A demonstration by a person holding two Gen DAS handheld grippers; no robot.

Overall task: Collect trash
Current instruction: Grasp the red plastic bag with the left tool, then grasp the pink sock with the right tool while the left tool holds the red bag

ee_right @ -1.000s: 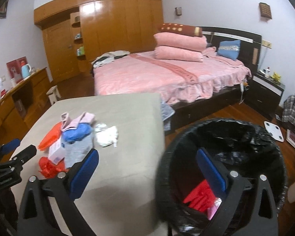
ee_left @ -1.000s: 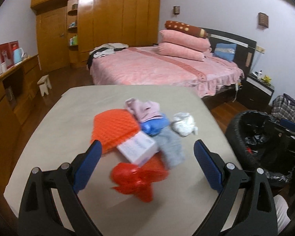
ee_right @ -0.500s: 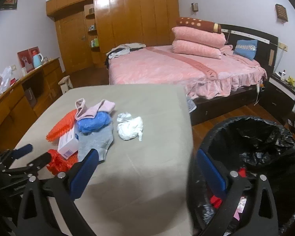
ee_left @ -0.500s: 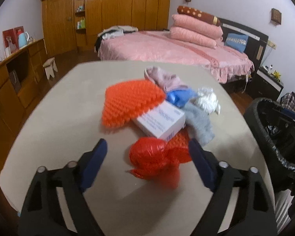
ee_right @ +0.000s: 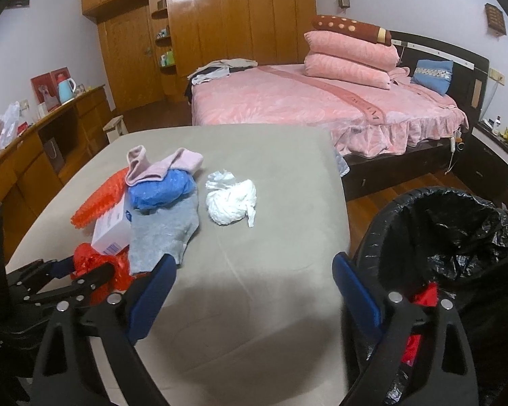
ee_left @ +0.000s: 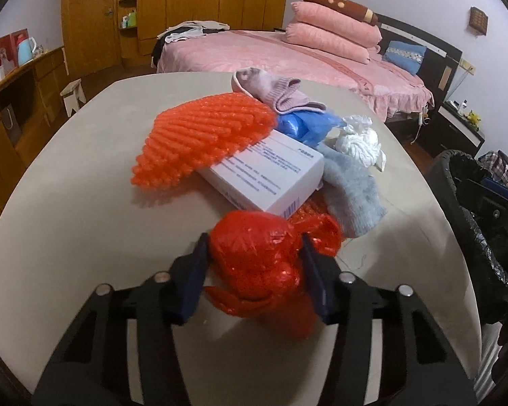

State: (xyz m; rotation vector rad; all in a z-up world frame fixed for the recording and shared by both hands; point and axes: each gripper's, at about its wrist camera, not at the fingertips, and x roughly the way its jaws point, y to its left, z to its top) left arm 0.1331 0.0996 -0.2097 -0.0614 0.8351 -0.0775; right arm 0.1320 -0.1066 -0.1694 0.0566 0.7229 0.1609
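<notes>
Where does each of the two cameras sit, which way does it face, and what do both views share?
Left wrist: sits on the left tool, facing forward and down at the table; its own blue fingers are closing around the red plastic wad.
Right wrist: sits on the right tool, facing the table edge and the black-lined bin; its open fingers are closing slightly on nothing; the left tool shows at left.
Shared: red wad, white box, grey sock, bed.
</notes>
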